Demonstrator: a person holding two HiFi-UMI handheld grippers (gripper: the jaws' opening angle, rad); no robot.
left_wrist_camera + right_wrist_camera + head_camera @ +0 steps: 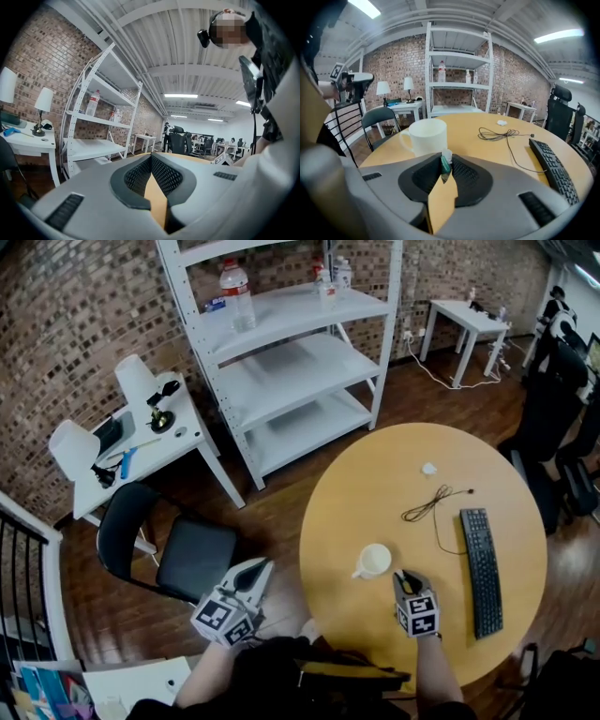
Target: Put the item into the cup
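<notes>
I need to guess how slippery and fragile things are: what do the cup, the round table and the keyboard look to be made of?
Cup: probably glazed ceramic; plain white, thick wall and handle, soft sheen.
Table: wood or wood-look laminate; even tan, smooth, no clear grain visible.
Keyboard: black plastic, matte, with rows of keys.
</notes>
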